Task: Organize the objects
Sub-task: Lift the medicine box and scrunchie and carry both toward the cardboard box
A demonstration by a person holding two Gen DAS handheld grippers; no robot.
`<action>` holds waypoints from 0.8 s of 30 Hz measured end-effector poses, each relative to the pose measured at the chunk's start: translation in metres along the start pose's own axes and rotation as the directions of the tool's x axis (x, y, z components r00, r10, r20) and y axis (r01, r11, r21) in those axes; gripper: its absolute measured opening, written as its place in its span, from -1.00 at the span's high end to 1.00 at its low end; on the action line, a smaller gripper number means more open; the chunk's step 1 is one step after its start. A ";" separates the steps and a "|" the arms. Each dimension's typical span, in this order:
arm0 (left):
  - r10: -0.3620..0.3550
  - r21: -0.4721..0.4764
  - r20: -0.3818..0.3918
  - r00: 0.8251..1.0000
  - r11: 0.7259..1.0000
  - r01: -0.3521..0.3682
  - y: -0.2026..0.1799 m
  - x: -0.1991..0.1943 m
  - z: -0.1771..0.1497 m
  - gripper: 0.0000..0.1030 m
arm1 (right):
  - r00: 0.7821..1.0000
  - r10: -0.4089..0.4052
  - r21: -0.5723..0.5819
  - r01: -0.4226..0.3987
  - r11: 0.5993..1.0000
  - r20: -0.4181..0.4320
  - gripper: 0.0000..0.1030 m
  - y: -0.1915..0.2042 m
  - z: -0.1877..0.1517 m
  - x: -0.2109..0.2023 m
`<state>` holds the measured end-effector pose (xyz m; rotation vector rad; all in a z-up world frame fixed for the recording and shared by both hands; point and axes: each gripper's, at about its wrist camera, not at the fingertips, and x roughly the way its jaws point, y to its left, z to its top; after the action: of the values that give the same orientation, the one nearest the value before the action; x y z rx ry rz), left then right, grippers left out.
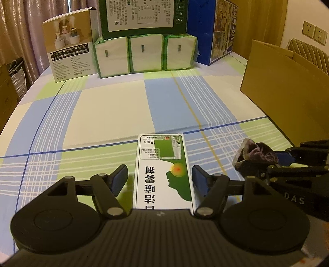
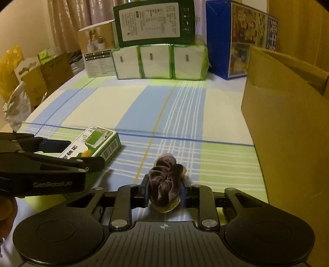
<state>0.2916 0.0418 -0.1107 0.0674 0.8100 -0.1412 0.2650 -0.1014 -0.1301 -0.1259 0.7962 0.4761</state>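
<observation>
**A:** What have you got on the left?

**B:** My left gripper point(image 1: 160, 177) hangs low over the checked cloth point(image 1: 107, 115), jaws spread wide. A green-and-white carton point(image 1: 162, 172) lies flat between them, long side running away from me. Neither pad touches it; there's a gap on both sides.

**A:** And the right?

**B:** My right gripper point(image 2: 164, 193) is clamped on a brown scrunchie point(image 2: 165, 184). The velvet bunches up between the blue pads, with a bit of pale trim showing underneath. From the left camera I see it too, off to the right of the carton, held just above the cloth point(image 2: 127, 102).

**A:** How close are the two grippers?

**B:** Near each other, side by side. From the right camera the left one point(image 2: 67, 153) comes in from the left edge, straddling the carton point(image 2: 92, 143).

**A:** Anything else on the table?

**B:** An open cardboard box point(image 1: 283, 86) stands at the right, its near wall upright beside the scrunchie point(image 1: 257, 153). At the far edge sit three tissue packs point(image 1: 144, 54) in a row with a dark green box point(image 1: 141, 16) stacked on top, a tan box point(image 1: 70, 47) to their left and a blue box point(image 1: 207, 30) to their right.

**A:** Is the carton touching the cardboard box?

**B:** No, well apart.
</observation>
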 end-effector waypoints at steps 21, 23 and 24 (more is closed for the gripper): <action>0.023 -0.051 0.005 1.000 0.998 -0.023 -0.023 -0.035 -0.005 0.02 | 0.999 -0.011 0.043 0.009 0.999 0.044 0.58 -0.008 -0.003 -0.044; 0.013 -0.078 0.005 1.000 0.997 -0.013 -0.029 -0.049 -0.011 0.02 | 0.999 -0.015 0.053 0.012 0.999 0.049 0.59 -0.008 -0.009 -0.062; 0.009 -0.092 0.006 1.000 0.996 -0.008 -0.032 -0.057 -0.014 0.02 | 0.998 -0.019 0.056 0.016 0.998 0.053 0.59 -0.008 -0.012 -0.073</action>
<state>0.2384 0.0176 -0.0794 -0.0164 0.8085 -0.0961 0.2170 -0.1386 -0.0874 -0.0686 0.7547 0.4390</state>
